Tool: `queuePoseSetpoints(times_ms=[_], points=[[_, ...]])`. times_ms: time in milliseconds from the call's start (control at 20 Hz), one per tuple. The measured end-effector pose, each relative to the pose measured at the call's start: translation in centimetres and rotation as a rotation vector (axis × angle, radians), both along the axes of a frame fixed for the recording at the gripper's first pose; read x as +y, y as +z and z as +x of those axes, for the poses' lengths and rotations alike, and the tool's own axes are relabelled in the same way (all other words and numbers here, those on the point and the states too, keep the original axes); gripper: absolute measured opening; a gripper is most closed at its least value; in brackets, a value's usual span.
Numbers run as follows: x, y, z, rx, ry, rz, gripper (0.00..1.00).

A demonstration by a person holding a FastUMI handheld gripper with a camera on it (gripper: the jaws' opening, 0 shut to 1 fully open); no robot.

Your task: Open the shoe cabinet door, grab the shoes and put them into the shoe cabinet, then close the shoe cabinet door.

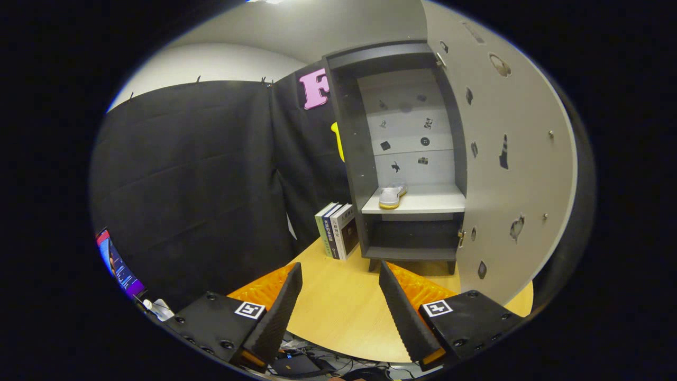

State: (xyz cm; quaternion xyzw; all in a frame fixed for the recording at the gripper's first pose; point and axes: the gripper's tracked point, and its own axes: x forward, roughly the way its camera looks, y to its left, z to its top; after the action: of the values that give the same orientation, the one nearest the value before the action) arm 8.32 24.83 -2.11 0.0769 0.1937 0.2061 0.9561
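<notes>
Shoe (pixel 392 197) shelved in cabinet (pixel 349 159), door (pixel 515 174) open and left to close; gripper (pixel 338 296) fingers spread, empty.

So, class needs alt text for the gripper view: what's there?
A shoe cabinet stands on a wooden table, door open, one white shoe on its shelf. Books stand beside it. The open tongs hold nothing.

**Staged recording booth, not a home**

Walled in by black cloth (pixel 190 174) clipped along its top edge under a plain pale ceiling. Small shoe cabinet (pixel 407 159) and upright books (pixel 337 230) set on a round wooden table (pixel 344 307); cables beneath, lit screen (pixel 117 264) far left.
</notes>
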Motion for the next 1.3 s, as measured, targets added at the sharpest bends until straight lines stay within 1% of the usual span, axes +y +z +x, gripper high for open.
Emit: queuePoseSetpoints(times_ms=[100, 200, 400, 550, 650, 700, 750, 900, 1050, 1200, 1300], points=[[0.5, -2.0, 2.0, 0.005, 0.007, -0.045, 0.93], [0.4, -4.6, 3.9, 0.041, 0.001, -0.080, 0.94], [-1.3, -10.8, 7.6, 0.165, -0.058, -0.118, 0.97], [-3.3, -16.3, 9.6, 0.240, -0.098, -0.201, 0.97], [-4.8, -20.4, 10.1, 0.310, -0.126, -0.253, 0.97], [-5.3, -22.5, 10.0, 0.356, -0.133, -0.260, 0.97], [-5.7, -24.3, 10.2, 0.377, -0.134, -0.265, 0.98], [-7.8, -28.9, 9.6, 0.449, -0.173, -0.268, 0.97], [-9.3, -32.9, 8.9, 0.533, -0.211, -0.272, 0.98], [-9.3, -36.2, 8.8, 0.595, -0.200, -0.293, 0.98], [-9.2, -37.7, 8.8, 0.632, -0.222, -0.305, 0.98]])
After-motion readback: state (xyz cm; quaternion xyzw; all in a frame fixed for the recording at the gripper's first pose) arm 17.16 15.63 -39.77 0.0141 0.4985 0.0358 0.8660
